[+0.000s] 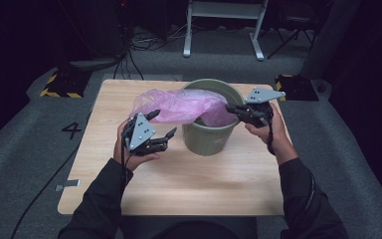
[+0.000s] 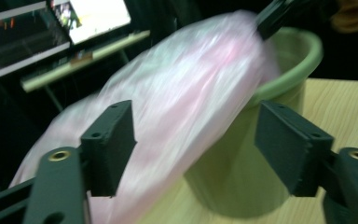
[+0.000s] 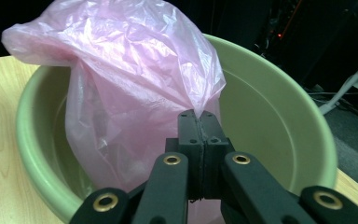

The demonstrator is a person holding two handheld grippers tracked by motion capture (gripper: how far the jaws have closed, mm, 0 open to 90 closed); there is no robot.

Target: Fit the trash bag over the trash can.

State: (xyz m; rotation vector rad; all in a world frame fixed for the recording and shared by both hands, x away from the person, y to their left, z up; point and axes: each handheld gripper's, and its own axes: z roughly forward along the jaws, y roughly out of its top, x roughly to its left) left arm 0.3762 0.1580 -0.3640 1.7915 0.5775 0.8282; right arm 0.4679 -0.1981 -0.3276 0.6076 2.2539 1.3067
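A pale green bin (image 1: 209, 137) stands on the wooden table (image 1: 189, 184). A thin pink plastic bag (image 1: 179, 105) hangs partly inside it and billows out over its left rim. My right gripper (image 1: 230, 108) is at the bin's right rim, shut on a pinch of the bag (image 3: 121, 84); in the right gripper view its jaws (image 3: 199, 122) meet on the film above the bin (image 3: 270, 102). My left gripper (image 1: 165, 122) sits left of the bin, open. In the left gripper view its jaws (image 2: 196, 144) stand wide, with the bag (image 2: 168, 93) and bin (image 2: 242, 177) beyond them, untouched.
The table has bare wood in front of the bin and to both sides. Grey carpet surrounds it, with yellow-and-black striped bases (image 1: 59, 84) (image 1: 293, 87) at the far corners. A white frame (image 1: 224, 25) and cables lie behind.
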